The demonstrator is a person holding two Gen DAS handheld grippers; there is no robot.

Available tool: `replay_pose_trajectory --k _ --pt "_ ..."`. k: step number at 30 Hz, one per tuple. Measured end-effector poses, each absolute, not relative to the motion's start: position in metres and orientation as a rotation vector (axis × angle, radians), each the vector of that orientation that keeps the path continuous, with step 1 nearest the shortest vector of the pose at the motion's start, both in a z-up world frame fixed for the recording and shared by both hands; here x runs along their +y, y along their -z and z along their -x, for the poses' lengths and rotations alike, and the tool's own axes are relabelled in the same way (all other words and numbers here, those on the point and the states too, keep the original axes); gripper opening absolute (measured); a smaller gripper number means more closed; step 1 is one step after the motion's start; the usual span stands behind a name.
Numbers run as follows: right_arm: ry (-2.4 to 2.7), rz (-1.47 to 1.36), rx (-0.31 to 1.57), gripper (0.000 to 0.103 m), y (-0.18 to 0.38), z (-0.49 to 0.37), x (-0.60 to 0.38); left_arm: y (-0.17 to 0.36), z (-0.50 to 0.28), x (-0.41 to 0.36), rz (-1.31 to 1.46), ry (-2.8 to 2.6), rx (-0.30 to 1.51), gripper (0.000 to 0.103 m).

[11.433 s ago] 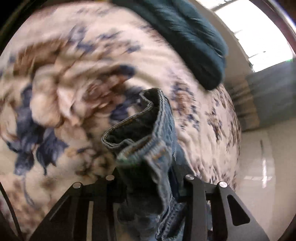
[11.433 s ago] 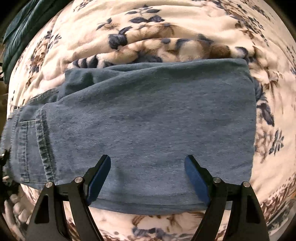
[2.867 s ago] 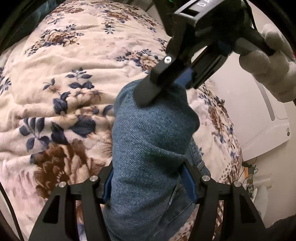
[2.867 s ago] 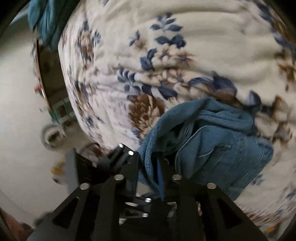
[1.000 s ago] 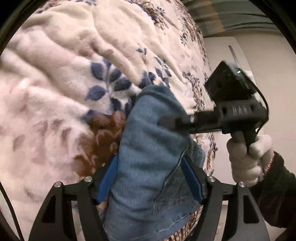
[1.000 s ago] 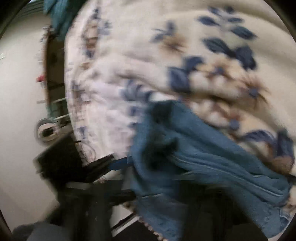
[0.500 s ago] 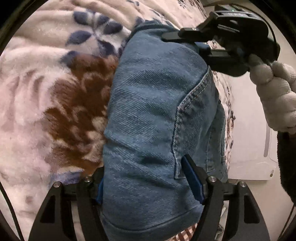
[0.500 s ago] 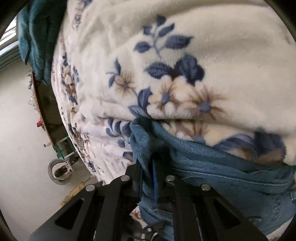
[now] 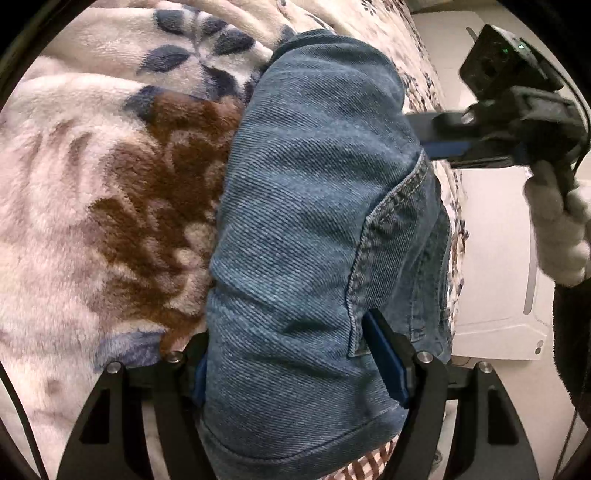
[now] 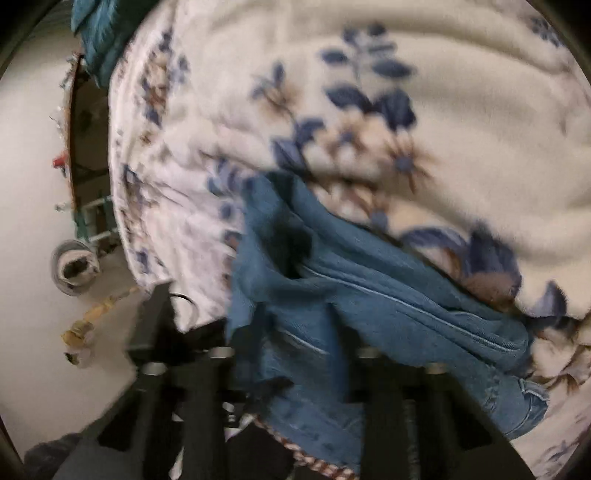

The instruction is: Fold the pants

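The blue denim pants (image 9: 314, 221) lie as a thick folded bundle on the floral blanket (image 9: 110, 184), back pocket up. My left gripper (image 9: 295, 365) is shut on the near end of the bundle, its blue pads (image 9: 386, 356) against both sides. My right gripper (image 9: 419, 134), held by a gloved hand (image 9: 557, 229), sits at the bundle's far right edge. The right wrist view is blurred. In it a loose fold of the pants (image 10: 369, 295) hangs between the fingers of my right gripper (image 10: 291, 347), whose jaws are opening and stand apart.
The blanket (image 10: 443, 92) covers a bed whose edge runs close by the pants. Beyond it lie pale floor (image 10: 29, 184) and a white box (image 9: 495, 295). A teal cloth (image 10: 99, 29) lies at the bed's far corner. Checked fabric (image 9: 369, 458) shows under the pants.
The left gripper has set the bundle down onto the blanket. The right gripper's fingers have spread wider and it has drawn back from the top of the bundle toward its right edge.
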State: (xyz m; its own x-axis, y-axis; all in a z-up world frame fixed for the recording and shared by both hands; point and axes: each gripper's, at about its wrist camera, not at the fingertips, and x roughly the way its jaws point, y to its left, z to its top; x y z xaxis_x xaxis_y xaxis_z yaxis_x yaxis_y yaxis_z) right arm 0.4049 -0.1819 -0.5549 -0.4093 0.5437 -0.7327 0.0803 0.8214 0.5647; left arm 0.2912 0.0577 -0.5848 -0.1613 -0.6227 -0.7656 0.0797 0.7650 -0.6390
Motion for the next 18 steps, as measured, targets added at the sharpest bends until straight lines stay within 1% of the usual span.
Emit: replay_pose_trajectory --k 1,2,4,5,7,8,9,10,11,15,18 --pt "-0.514 -0.436 1.954 0.005 0.559 -0.403 -0.183 0.586 -0.29 0.053 0.432 0.652 1.629 0.071" --pt "-0.483 -0.369 1.96 0.0 0.562 -0.401 -0.185 0.585 -0.289 0.052 0.429 0.651 1.631 0.071" --pt "-0.457 -0.301 1.967 0.0 0.562 -0.398 -0.191 0.584 -0.289 0.05 0.424 0.648 1.636 0.071" --pt "-0.46 -0.323 1.972 0.0 0.56 -0.398 -0.195 0.582 -0.29 0.05 0.42 0.646 1.639 0.071" --pt "-0.49 -0.368 1.949 0.006 0.549 -0.402 -0.208 0.573 -0.292 0.049 0.409 0.63 1.646 0.07" --pt "-0.486 -0.371 1.934 0.021 0.545 -0.405 -0.214 0.569 -0.292 0.049 0.407 0.622 1.649 0.07" --pt "-0.478 -0.384 1.92 0.05 0.542 -0.407 -0.225 0.561 -0.292 0.05 0.399 0.598 1.656 0.07" --pt "-0.469 -0.412 1.906 0.063 0.54 -0.409 -0.235 0.553 -0.294 0.052 0.391 0.571 1.655 0.07" --pt "-0.455 -0.423 1.898 0.069 0.54 -0.41 -0.243 0.543 -0.296 0.055 0.389 0.549 1.643 0.07" --pt "-0.493 -0.445 1.907 0.069 0.541 -0.409 -0.256 0.491 -0.325 0.06 0.405 0.492 1.546 0.07" --pt "-0.501 -0.38 1.918 0.069 0.547 -0.401 -0.248 0.479 -0.37 0.038 0.409 0.507 1.554 0.072"
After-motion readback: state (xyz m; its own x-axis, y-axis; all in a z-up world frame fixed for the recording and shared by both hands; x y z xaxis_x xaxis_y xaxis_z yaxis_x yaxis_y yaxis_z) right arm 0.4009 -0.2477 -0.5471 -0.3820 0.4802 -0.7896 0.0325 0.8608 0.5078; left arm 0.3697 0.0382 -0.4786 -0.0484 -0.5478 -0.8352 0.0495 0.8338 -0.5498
